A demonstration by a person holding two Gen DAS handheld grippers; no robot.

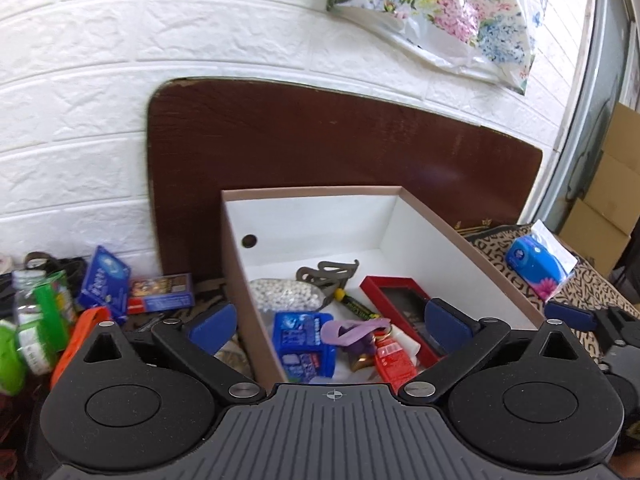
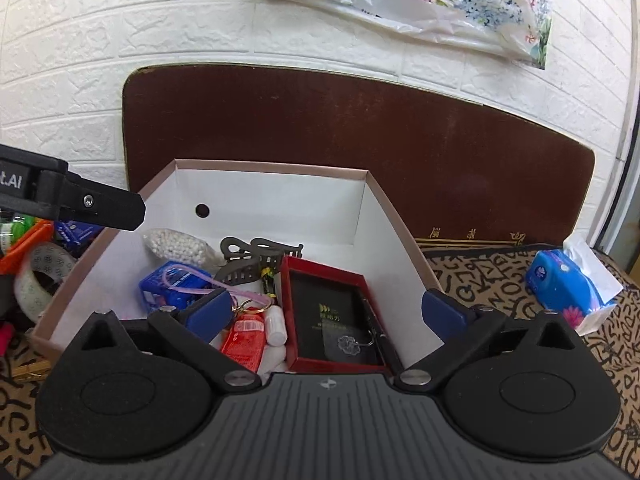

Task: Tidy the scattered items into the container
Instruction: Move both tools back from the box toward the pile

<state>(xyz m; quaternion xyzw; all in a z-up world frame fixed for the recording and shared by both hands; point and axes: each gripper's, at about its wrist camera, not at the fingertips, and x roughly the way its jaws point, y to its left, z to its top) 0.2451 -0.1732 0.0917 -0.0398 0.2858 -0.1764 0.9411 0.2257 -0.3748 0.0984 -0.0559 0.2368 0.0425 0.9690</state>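
Though claws (image 2: 326, 314) gape, box (image 2: 280, 169) below

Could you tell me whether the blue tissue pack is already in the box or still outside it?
Outside. The blue tissue pack lies on the patterned cloth, to the right of the box and apart from its wall.

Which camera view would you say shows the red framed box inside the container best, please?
The right wrist view: the red framed box lies nearly whole, dark insert and gold print visible, between the open fingers. In the left wrist view the red framed box is foreshortened and partly hidden by the left gripper's blue finger.
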